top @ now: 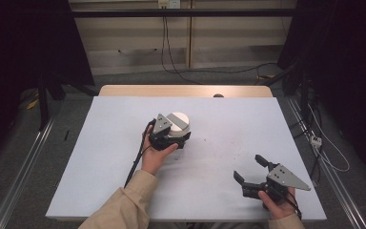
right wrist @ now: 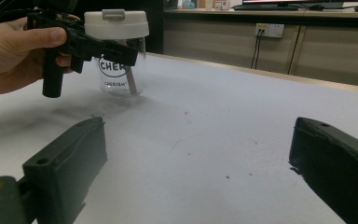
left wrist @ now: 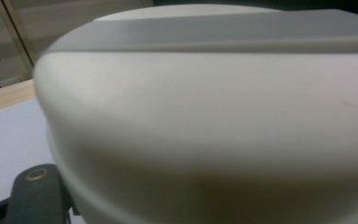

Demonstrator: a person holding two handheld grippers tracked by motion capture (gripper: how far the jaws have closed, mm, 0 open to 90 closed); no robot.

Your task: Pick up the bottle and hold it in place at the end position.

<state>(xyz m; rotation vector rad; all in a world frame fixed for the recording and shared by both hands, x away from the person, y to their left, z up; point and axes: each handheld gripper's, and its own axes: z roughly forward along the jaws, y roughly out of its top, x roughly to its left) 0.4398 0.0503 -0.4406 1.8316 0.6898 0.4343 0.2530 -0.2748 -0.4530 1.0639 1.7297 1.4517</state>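
Observation:
A clear glass jar (right wrist: pixel 121 77) with a white lid (top: pixel 177 119) stands upright near the middle of the table; dark lettering shows on its glass. My left gripper (top: pixel 183 136) holds it just under the lid, with one black jaw across its front and the other behind. Seen from the left gripper, the lid (left wrist: pixel 205 116) looms very close, with one jaw at the lower left against the jar's side. My right gripper (top: pixel 249 167) rests low near the front right of the table, open with nothing in it, its jaws wide apart over bare tabletop (right wrist: pixel 198 128).
The table carries a pale grey-blue mat (top: pixel 114 157) with small dark specks near its middle. A wooden edge (top: pixel 186 90) runs along the far side. Cables (top: pixel 167 57) hang on the far wall, and dark stands flank both sides.

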